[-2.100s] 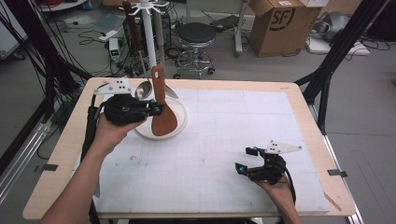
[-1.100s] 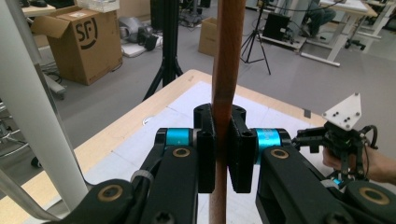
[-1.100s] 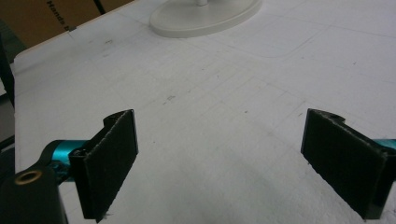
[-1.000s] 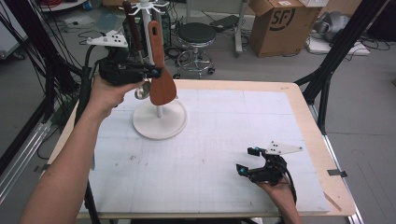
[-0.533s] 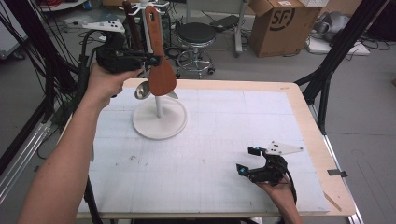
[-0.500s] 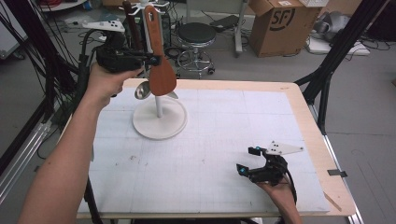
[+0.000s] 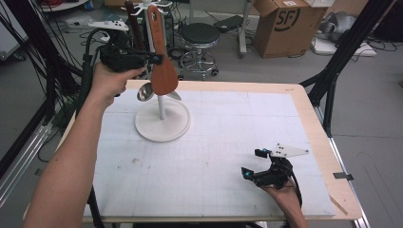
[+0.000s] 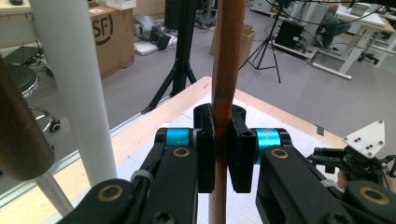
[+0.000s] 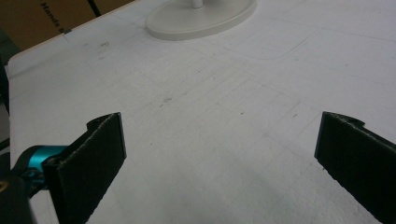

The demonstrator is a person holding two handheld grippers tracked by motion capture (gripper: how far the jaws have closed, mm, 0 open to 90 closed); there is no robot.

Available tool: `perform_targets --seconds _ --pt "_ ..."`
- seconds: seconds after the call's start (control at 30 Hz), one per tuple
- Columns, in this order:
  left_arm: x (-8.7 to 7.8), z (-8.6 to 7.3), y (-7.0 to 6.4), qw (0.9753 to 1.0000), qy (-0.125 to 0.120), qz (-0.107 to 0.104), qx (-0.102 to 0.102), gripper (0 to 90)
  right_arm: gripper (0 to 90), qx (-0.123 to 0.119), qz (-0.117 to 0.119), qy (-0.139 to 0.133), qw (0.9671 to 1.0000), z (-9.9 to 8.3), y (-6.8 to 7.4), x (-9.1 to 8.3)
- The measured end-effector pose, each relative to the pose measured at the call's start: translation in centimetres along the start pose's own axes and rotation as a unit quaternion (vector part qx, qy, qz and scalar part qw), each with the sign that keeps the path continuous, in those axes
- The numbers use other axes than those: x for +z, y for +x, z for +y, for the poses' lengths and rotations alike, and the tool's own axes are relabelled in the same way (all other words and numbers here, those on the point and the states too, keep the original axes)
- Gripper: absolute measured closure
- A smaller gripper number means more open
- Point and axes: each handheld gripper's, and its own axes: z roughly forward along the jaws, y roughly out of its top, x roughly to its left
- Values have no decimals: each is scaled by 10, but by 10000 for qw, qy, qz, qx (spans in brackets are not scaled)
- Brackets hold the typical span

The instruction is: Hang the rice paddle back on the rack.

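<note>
A brown wooden spatula (image 7: pixel 160 57) hangs upright beside the white pole of a utensil stand (image 7: pixel 162 124), its blade down. My left gripper (image 7: pixel 153 59) is shut on the spatula's handle (image 8: pixel 226 84), high above the stand's round base. A metal spoon (image 7: pixel 144 91) hangs low by the pole. Another dark wooden utensil (image 7: pixel 134 23) hangs on the stand behind. My right gripper (image 7: pixel 253 163) rests open on the white mat near the front right, with nothing between its pads (image 9: pixel 100 149).
The white mat covers a wooden table (image 7: pixel 313 118). The stand's base (image 9: pixel 201 18) lies far ahead in the right gripper view. Behind the table are a black stool (image 7: pixel 199 35), a cardboard box (image 7: pixel 283 23) and dark tripod legs (image 7: pixel 335 66).
My left gripper has lifted the spatula from low over the stand's base up alongside the pole to the top of the stand. The right gripper has stayed still.
</note>
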Motion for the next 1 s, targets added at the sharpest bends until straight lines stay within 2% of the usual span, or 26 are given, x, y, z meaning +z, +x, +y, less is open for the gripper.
perform_targets --seconds 0.33,0.5,0.67,0.93,1.0 --pt "2 -4 5 9998 112 123 -91 830 11 -28 21 21 10000 0 0 1" --pt "-1 -5 6 9997 82 216 -121 816 11 -37 41 -5 10000 0 1 0" --pt "-2 -5 5 9990 249 361 -45 710 11 -54 84 20 9999 0 1 1" --pt "-12 -6 2 9977 277 613 75 584 11 -64 42 -16 10000 -1 1 -2" --pt "-14 -8 1 9972 348 662 83 549 12 -64 40 -7 10000 -1 1 -2"
